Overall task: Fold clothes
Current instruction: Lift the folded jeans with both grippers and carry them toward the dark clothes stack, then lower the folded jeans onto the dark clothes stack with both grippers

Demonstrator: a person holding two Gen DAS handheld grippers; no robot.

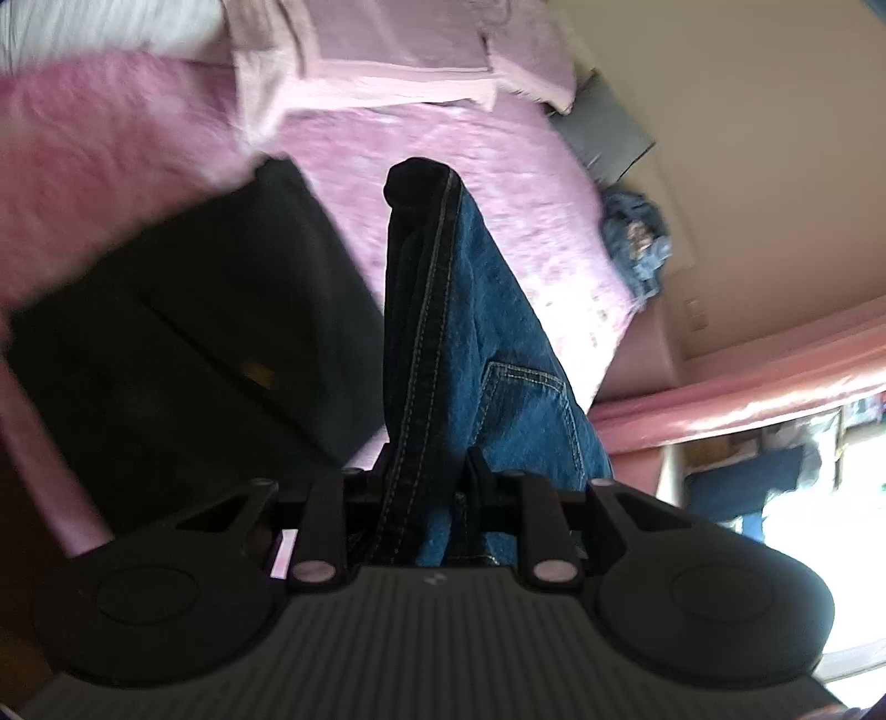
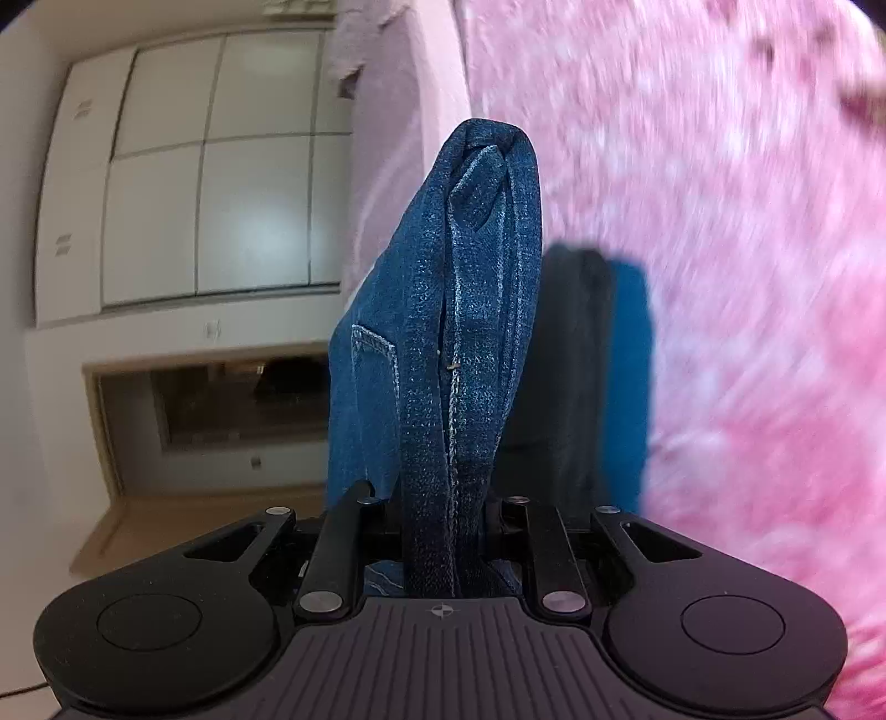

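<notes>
- Black body of the left gripper [image 1: 426, 459] fills the bottom of the left wrist view; fingers nearly together, pinched on a thick fold of blue jeans [image 1: 470, 343] that runs up the middle of the frame.
- Right gripper [image 2: 437, 504], same black body at the bottom of the right wrist view, fingers also narrowly apart and clamped on the jeans [image 2: 459, 310]; denim bunched into a rounded fold at top centre.
- Pink bed cover [image 1: 443, 166] takes the upper and centre part of the left view, blurred; fuzzy pink bed surface [image 2: 720, 277] fills the right half of the right view, blurred too.
- Jeans are off the bed, hanging between the two grippers; stitched side seam and a back pocket show in the left view, a pocket corner at centre left of the right view.
- Black folded garment [image 1: 183, 332] lies on the bed, left of the jeans in the left view.
- Pale pink folded bedding [image 1: 398, 50] at top centre, on the bed.
- White cupboard doors [image 2: 221, 183] at upper left of the right view, a dark opening below them.
- Grey cushion [image 1: 603, 133] at upper right, at the bed edge against the wall.
- Crumpled blue denim item [image 1: 637, 238] at right, at the bed edge near the wall.
</notes>
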